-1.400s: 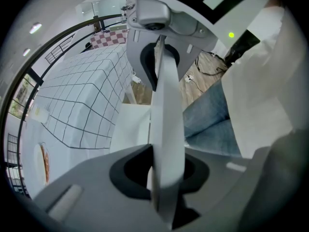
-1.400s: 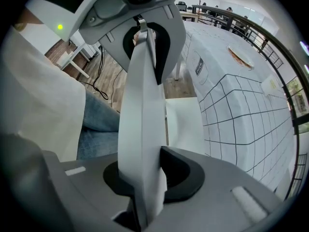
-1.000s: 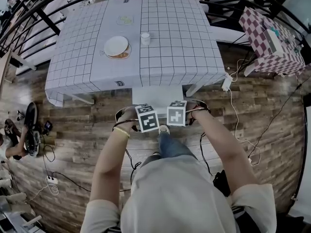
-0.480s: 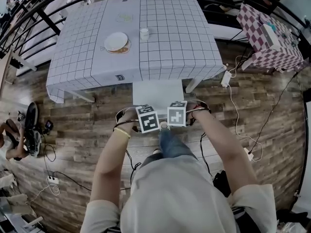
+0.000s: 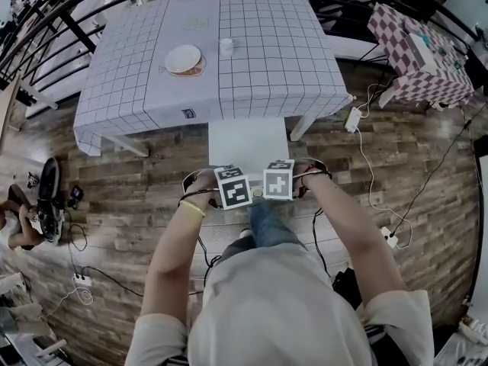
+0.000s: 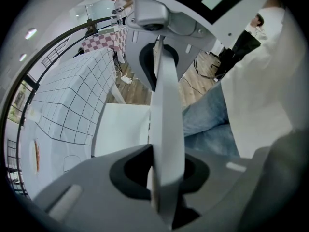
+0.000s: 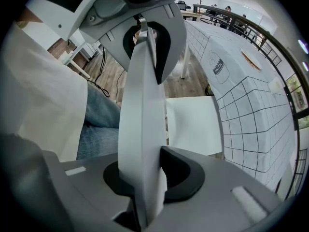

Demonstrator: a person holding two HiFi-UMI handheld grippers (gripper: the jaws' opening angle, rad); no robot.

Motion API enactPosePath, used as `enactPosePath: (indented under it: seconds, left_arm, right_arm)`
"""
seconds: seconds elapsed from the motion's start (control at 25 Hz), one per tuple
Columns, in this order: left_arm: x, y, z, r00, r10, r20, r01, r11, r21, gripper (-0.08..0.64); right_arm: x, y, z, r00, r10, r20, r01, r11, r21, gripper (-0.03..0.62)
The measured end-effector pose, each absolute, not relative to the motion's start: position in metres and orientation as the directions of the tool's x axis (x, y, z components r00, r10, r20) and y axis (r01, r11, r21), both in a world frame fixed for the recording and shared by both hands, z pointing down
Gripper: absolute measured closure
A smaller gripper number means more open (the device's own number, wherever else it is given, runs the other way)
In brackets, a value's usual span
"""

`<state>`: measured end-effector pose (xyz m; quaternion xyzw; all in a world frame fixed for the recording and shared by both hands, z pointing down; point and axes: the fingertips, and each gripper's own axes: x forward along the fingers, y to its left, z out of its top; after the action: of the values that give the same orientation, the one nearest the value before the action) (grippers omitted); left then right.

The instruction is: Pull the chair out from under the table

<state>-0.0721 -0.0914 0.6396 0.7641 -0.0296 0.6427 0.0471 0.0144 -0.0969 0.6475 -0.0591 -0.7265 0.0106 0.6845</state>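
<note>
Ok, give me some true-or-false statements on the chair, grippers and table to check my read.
The left gripper and right gripper each have jaws closed on the chair's backrest. True.
A plate and a cup stand on the table. True.
The chair's seat is wholly hidden under the table. False: part of it shows past the tablecloth.
The tablecloth is plain red. False: it is white with a dark grid.

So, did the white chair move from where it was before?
Yes. The white chair has slid out toward the person. More of its seat now shows past the near edge of the table than before.
</note>
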Motion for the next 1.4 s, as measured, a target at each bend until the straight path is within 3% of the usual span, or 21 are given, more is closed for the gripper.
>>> enactPosePath:
  seconds: [1.4]
  left_arm:
    - [-0.059, 0.027, 0.641, 0.165, 0.033, 0.986, -0.093, -0.994, 0.049, 0.474]
  right_arm:
    - [0.026, 0.023, 0.650, -0.058, 0.101, 0.993, 0.066, 0.993, -0.097, 0.509]
